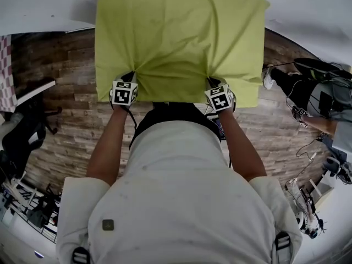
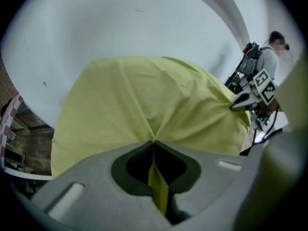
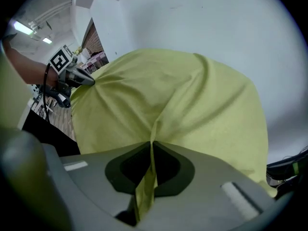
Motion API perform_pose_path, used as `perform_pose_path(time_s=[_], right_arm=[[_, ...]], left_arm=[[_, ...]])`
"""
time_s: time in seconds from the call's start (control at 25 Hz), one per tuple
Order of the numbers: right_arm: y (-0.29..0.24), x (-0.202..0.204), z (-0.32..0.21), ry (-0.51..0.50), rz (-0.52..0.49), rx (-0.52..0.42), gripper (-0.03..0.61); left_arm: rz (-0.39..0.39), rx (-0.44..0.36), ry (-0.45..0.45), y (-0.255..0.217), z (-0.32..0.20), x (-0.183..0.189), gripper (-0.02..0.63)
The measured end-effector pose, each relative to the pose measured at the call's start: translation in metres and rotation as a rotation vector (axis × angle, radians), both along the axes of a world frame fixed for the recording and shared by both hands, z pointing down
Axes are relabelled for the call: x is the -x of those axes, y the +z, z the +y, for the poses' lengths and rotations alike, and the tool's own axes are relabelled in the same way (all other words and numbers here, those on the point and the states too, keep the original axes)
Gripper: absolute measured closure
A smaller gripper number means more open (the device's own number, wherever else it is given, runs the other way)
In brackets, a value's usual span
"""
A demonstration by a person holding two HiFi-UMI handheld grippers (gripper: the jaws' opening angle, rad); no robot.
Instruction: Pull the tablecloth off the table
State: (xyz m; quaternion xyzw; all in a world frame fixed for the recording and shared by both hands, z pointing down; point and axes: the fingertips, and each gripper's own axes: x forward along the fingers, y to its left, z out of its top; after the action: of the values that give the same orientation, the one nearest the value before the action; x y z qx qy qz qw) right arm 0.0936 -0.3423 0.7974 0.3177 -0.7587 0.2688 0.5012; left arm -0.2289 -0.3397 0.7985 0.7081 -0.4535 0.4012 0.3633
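The left tongs [image 2: 154,142] are clenched on a pinched fold of the yellow-green tablecloth [image 1: 176,37]. The right tongs [image 3: 152,143] are clamped on a second fold in the same way, and a strip of cloth hangs through each pair of closed jaws. Both grips sit at the near hem, well apart, with creases fanning out from each. The tablecloth lies draped over the whole worktop (which it hides entirely), its sides hanging down. Each of the tongs carries a marker cube [image 1: 125,92] printed with black-and-white squares. The wearer's white shirt [image 1: 181,202] blocks the lower part of the head view. Around the worktop lies a wood-plank floor [image 1: 66,131]. A black chair [image 1: 27,125] and a pink checked cloth [image 1: 5,65] are at the left, and another person [image 1: 324,103] with cables is at the right.
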Motion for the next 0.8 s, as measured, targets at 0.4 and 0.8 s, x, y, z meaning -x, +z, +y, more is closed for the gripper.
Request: perform_pose_path(time_s=[0.4,0.8], right_arm=[[-0.036,-0.001,-0.004,0.066,-0.030,-0.093,0.563],[-0.117,0.006,-0.016,0.134,-0.071,-0.283,0.563]], left_arm=[[0.193,-0.139,-0.049,-0.069,-0.019,-0.009,0.609],[0.310,-0.314,0.004,-0.161,-0.045,-0.016,0.609]])
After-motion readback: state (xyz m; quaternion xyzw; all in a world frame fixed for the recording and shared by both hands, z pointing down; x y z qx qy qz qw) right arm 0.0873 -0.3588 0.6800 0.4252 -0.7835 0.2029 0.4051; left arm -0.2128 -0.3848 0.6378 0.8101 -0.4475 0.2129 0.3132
